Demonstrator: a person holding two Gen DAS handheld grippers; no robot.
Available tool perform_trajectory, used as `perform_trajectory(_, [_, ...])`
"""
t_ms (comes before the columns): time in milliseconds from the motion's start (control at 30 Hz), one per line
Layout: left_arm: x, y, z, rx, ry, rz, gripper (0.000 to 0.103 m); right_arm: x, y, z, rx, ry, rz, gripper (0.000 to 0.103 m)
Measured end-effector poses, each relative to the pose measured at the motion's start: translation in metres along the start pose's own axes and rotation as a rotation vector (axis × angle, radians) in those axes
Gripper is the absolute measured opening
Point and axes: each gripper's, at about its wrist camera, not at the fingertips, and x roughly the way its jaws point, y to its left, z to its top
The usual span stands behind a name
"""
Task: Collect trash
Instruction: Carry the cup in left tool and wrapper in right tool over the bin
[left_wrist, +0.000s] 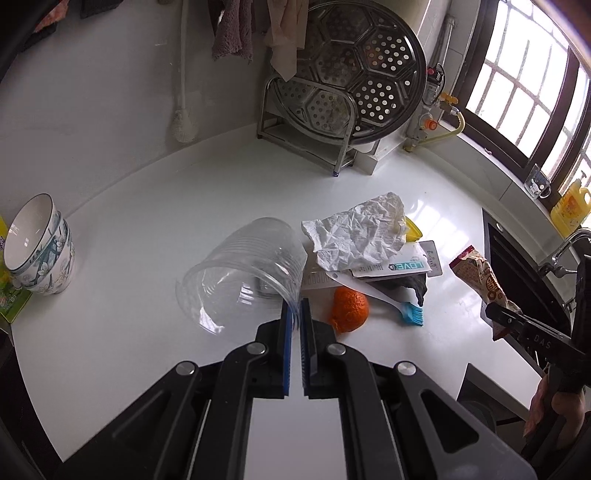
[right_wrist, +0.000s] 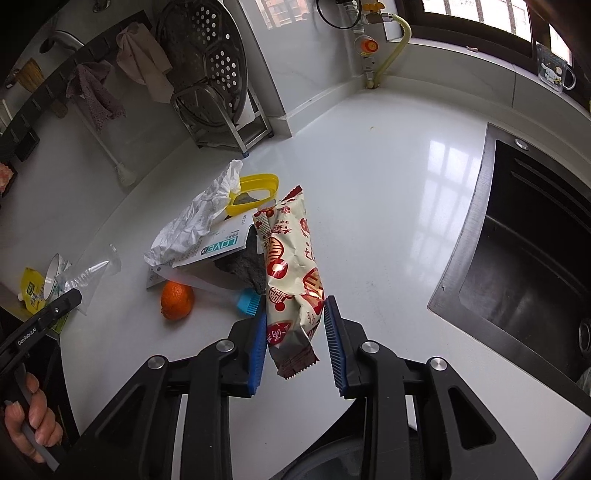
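Evidently each tool carries trash off the white tabletop (left_wrist: 147, 206): left tool (left_wrist: 295, 314) pinching the stacked clear plastic cups (left_wrist: 243, 273), right tool (right_wrist: 295, 325) clamping the red-and-cream snack wrapper (right_wrist: 291, 266).

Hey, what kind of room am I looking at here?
Most likely a home kitchen: a dark recessed sink set in the glossy white countertop, a round perforated metal steamer tray standing in a steel rack, and stacked floral ceramic bowls.

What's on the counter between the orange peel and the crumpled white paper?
In the left wrist view, a white-handled brush with blue bristles and a flat white LOVE-printed package lie between the orange peel and crumpled white paper.
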Motion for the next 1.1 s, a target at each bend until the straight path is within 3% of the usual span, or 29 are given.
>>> perform_trajectory(600, [-0.076, -0.111, -0.067, 0.097, -0.032, -0.038, 0.005, -0.095, -0.047, -0.082, -0.008, -0.005, 0.057, 0.028])
perform_trajectory(1100, [-0.084, -0.225, -0.155, 0.197, 0.055, -0.096, 0.005, -0.137, -0.118, -0.172, 0.0, 0.065, 0.053, 0.028])
